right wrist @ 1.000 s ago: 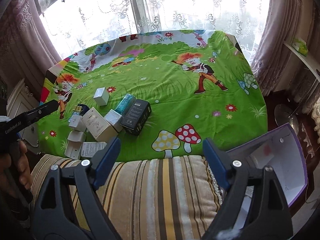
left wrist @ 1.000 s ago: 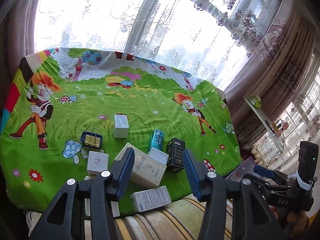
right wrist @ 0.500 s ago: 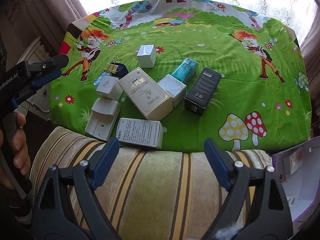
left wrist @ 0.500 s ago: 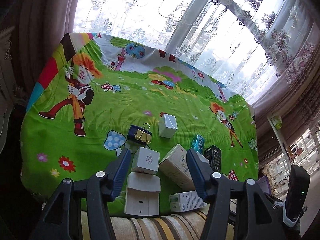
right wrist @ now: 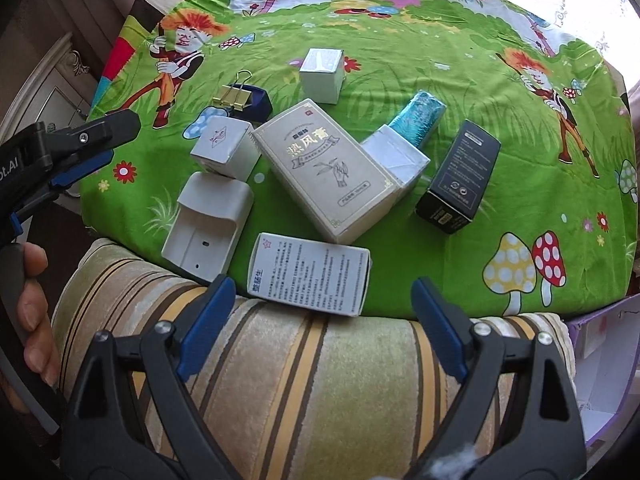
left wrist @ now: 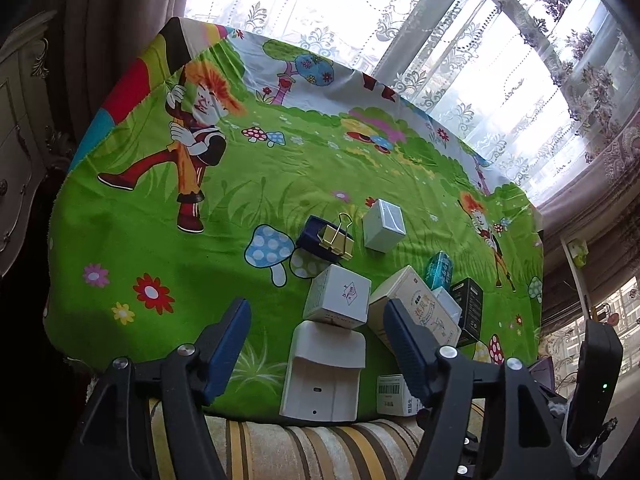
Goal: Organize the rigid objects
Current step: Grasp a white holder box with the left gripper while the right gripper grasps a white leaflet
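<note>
Between left tool (left wrist: 316, 344) fingers: white box (left wrist: 323, 372).

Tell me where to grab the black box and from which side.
Grip the black box across its two long sides, coming from above. It lies flat with bare cloth on its right; on its left the white box sits close, so place that finger carefully.

Black plastic grippers (right wrist: 320, 312) with blue finger pads (left wrist: 228, 344), silver screws
</note>
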Motion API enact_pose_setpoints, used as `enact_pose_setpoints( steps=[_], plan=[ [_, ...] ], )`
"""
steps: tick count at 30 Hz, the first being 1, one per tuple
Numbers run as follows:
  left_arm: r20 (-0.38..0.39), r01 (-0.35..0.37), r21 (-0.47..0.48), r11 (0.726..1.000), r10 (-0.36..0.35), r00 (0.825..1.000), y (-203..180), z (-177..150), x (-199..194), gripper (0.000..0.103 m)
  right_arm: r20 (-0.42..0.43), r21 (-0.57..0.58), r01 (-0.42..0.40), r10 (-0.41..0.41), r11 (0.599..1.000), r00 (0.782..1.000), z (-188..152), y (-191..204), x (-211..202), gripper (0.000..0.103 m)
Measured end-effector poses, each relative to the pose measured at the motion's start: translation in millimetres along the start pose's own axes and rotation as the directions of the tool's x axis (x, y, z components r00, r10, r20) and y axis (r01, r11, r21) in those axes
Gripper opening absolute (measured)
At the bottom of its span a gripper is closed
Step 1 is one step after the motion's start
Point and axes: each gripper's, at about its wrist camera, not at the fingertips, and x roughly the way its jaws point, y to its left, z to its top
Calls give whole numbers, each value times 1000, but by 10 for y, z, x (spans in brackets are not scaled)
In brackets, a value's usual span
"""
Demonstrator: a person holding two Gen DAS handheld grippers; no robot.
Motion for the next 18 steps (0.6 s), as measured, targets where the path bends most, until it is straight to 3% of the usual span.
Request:
enact_pose_setpoints(
  steps=[18],
  plan=[
    [-73,-34,44,998,37,997,-70,-122,222,75,-47,22,24,-23,999,999,115,31,338,91]
  ],
)
